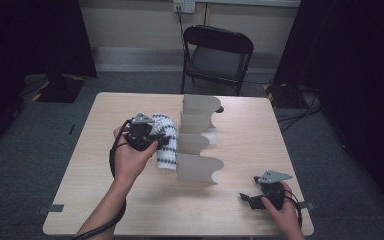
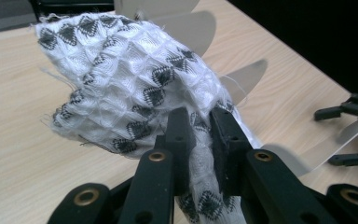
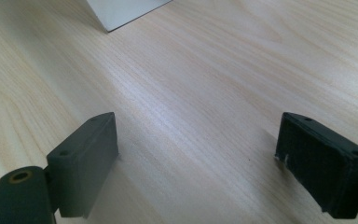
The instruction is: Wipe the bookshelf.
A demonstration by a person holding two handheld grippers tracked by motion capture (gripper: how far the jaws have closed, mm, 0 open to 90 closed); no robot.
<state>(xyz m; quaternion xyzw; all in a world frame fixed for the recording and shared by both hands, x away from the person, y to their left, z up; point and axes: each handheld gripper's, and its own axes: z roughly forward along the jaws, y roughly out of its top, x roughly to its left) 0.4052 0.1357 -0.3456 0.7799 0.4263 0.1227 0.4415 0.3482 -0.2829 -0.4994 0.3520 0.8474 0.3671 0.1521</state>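
Cloth [image 2: 130, 88], white with dark diamond motifs, is bunched in the left claw [image 2: 200, 140]; I read its jaws as clamped on a fold of the fabric, whose lower end is cut off behind the claw body at the bottom of the left gripper view. In the high view the cloth [image 1: 166, 142] hangs from the left claw [image 1: 156, 140] over the left half of the table [image 1: 105, 200], just beside the pale zigzag divider [image 1: 197, 150], and I cannot tell whether its lower edge touches the table. The divider's far panels are partly hidden behind the cloth. My right claw [image 3: 196, 158] stands wide open over bare table near the front right corner, gripping nothing. The right claw [image 1: 250, 199] appears small and dark in the high view.
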